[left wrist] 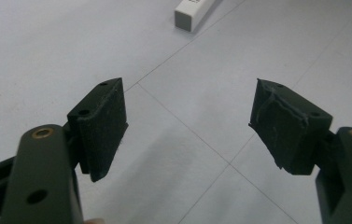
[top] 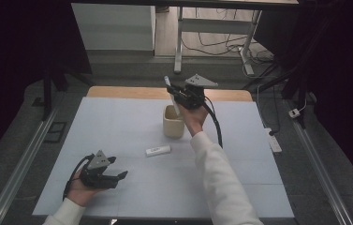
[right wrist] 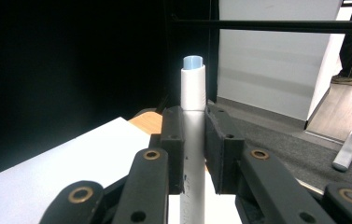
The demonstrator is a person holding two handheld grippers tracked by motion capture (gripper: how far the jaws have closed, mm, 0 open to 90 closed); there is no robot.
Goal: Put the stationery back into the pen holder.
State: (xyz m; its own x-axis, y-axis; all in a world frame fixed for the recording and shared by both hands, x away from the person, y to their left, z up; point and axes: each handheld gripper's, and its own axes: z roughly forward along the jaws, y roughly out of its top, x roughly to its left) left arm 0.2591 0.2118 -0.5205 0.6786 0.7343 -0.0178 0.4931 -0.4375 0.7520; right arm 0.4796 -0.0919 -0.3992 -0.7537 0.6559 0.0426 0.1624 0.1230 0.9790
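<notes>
Gripping a white marker [right wrist: 193, 126] between its pads, our right gripper [top: 180, 96] held it tilted over the cream cup [top: 173, 123], the lower end at the cup's mouth and the blue-tipped end up. We saw a white cap [top: 158, 150] lying on the table [top: 118, 122] just in front of the cup. Our left gripper [top: 111, 171] rested near the table's front edge, jaws spread wide with nothing between them.

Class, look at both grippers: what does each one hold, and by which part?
The right gripper clamps a white marker around its middle. The left gripper is open and holds nothing.
</notes>
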